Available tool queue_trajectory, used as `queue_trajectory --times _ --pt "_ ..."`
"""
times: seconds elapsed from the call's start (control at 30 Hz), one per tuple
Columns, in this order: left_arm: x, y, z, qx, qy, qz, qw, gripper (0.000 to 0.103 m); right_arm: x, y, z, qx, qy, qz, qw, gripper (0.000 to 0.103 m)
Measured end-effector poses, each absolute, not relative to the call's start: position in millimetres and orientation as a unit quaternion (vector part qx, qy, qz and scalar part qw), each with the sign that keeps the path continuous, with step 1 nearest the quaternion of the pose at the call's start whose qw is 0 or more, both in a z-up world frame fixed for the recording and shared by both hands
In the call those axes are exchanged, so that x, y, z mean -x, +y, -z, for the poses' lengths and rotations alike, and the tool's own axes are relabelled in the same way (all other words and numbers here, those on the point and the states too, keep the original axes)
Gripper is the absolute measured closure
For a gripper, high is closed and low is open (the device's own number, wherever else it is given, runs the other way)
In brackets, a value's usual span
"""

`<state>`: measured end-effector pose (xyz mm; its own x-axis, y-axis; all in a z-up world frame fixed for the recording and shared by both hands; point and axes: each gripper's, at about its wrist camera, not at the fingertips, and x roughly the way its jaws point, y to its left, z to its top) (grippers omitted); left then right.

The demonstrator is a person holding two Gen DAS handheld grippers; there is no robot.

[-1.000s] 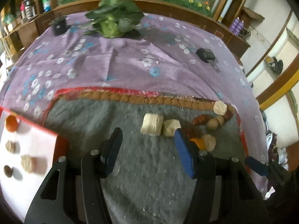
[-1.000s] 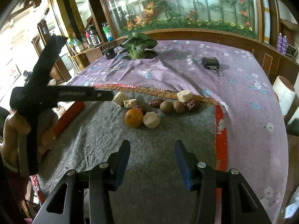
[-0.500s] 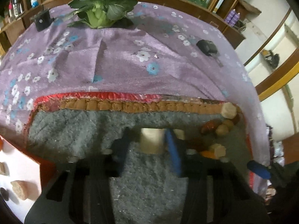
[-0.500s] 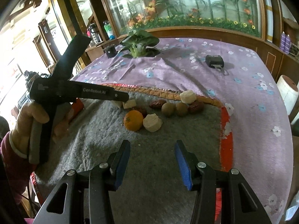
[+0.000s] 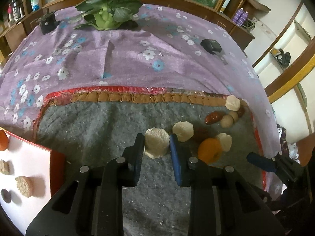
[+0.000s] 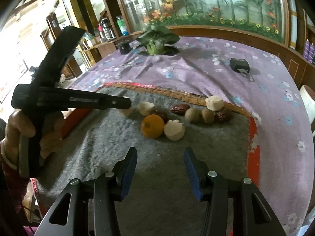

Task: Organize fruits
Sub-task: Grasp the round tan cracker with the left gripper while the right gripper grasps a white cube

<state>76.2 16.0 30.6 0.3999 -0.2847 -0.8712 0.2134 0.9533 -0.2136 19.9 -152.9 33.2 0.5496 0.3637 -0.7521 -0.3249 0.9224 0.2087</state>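
My left gripper (image 5: 156,147) is shut on a pale peeled fruit chunk (image 5: 157,145) on the grey felt mat (image 5: 102,122). Beside it lie another pale chunk (image 5: 183,131), an orange (image 5: 209,150), a red date (image 5: 213,117) and several more small fruits. A white tray (image 5: 29,163) at the left holds an orange (image 5: 3,142) and a few sorted pieces. My right gripper (image 6: 160,169) is open and empty, above the mat short of the orange (image 6: 153,126) and a pale chunk (image 6: 174,130). The left gripper's fingertips (image 6: 126,103) reach the leftmost chunk.
A purple flowered cloth (image 5: 118,55) covers the table. A leafy green vegetable (image 5: 108,13), a small black box (image 5: 47,22) and a black device (image 5: 211,46) lie at the far side. The mat has a red border (image 6: 254,137).
My left gripper moved forward to the leftmost pale chunk and closed on it. The right gripper stayed open and drifted slightly closer to the fruit.
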Motion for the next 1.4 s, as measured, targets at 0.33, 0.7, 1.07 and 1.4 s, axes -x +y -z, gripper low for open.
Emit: queue_trajectory --times 0.33,0.7,1.07,1.4 --pt "-64 1 -20 -0.027 0.513 0.138 0.847 0.063 -19 -158 -34 -0.03 0.431 -0.196 0.88 0.055" --pt "-62 9 -23 -0.023 0.499 0.107 0.86 0.078 -33 -155 -30 -0.008 0.431 -0.182 0.884 0.055" --pt "-30 26 -50 -0.01 0.476 0.109 0.873 0.078 -51 -150 -23 0.034 0.444 -0.147 0.883 0.055" --pt "-18 26 -51 -0.002 0.478 0.12 0.87 0.078 -61 -136 -9 0.058 0.442 -0.17 0.879 0.069"
